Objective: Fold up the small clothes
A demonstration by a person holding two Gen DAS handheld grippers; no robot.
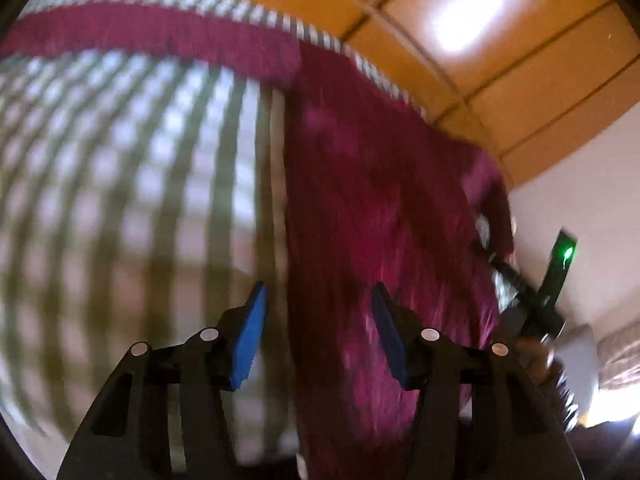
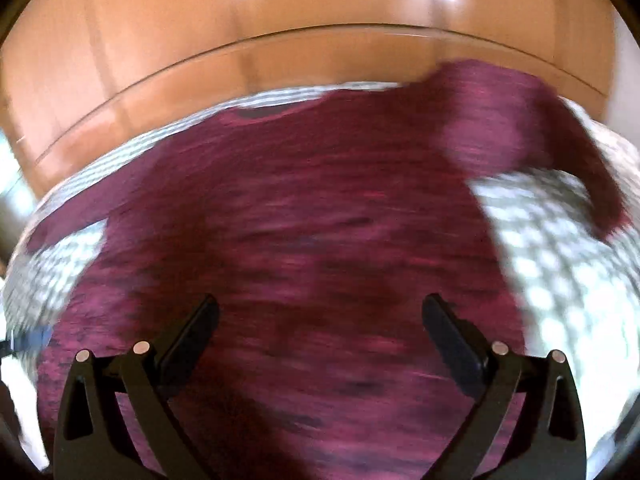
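Observation:
A maroon long-sleeved top [image 2: 304, 216] lies spread on a white and grey checked cloth [image 2: 560, 248], with its neckline [image 2: 260, 112] at the far side. One sleeve [image 2: 500, 128] bends at the upper right. My right gripper [image 2: 320, 302] hangs over the top's body, jaws wide open, nothing between them. In the left wrist view the top [image 1: 384, 208] runs down the right half, with a sleeve [image 1: 140, 36] stretched to the left. My left gripper [image 1: 319, 292], with blue pads, stands open over the top's left edge and grips nothing. Both views are blurred.
The checked cloth [image 1: 132, 184] covers the surface to the left of the top. Orange-brown wooden panels [image 1: 500, 80] lie beyond it. At the right edge of the left wrist view, a green light [image 1: 568, 254] glows on a black device above a hand [image 1: 536, 356].

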